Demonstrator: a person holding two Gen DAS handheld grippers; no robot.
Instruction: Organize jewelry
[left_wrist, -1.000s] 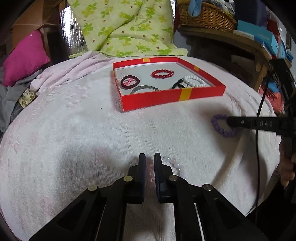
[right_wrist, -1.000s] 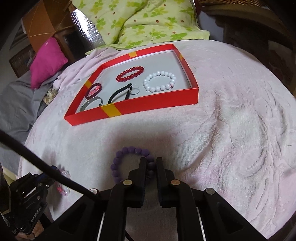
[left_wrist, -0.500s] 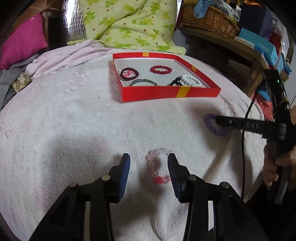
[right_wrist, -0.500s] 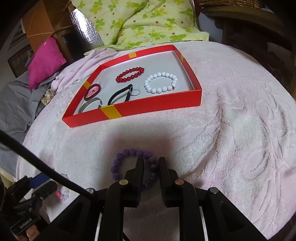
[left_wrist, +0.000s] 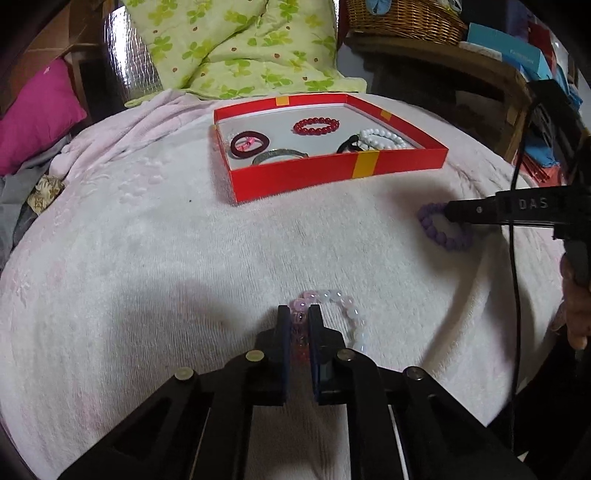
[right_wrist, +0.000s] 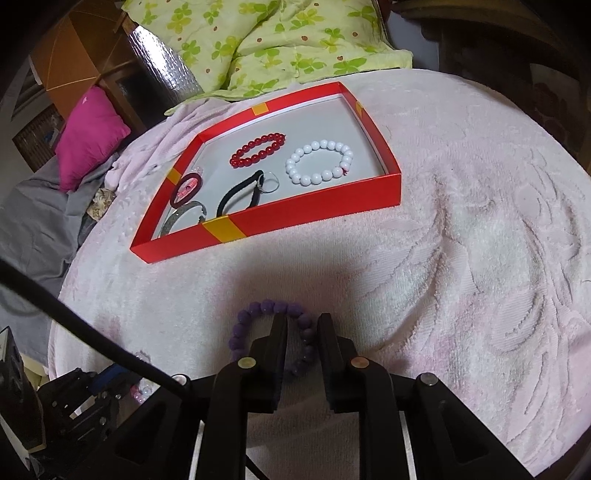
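Observation:
A red tray (left_wrist: 332, 171) on the pale pink blanket holds a red bead bracelet (left_wrist: 316, 125), a white bead bracelet (left_wrist: 380, 142), a dark red hair tie (left_wrist: 249, 143), a black band and a grey bangle. My left gripper (left_wrist: 299, 314) is shut on a pale pink bead bracelet (left_wrist: 345, 306) lying on the blanket. My right gripper (right_wrist: 302, 321) straddles one side of a purple bead bracelet (right_wrist: 258, 314), its jaws narrowly apart; the bracelet also shows in the left wrist view (left_wrist: 443, 229).
A green floral quilt (left_wrist: 236, 48) and a magenta pillow (left_wrist: 33, 114) lie beyond the tray. A wicker basket (left_wrist: 402, 16) and boxes sit on a wooden shelf at the back right. A black cable (right_wrist: 74, 332) crosses the right wrist view.
My left gripper opened over the pink bracelet, then shut on it. My right gripper's jaws widened slightly around the purple bracelet's side.

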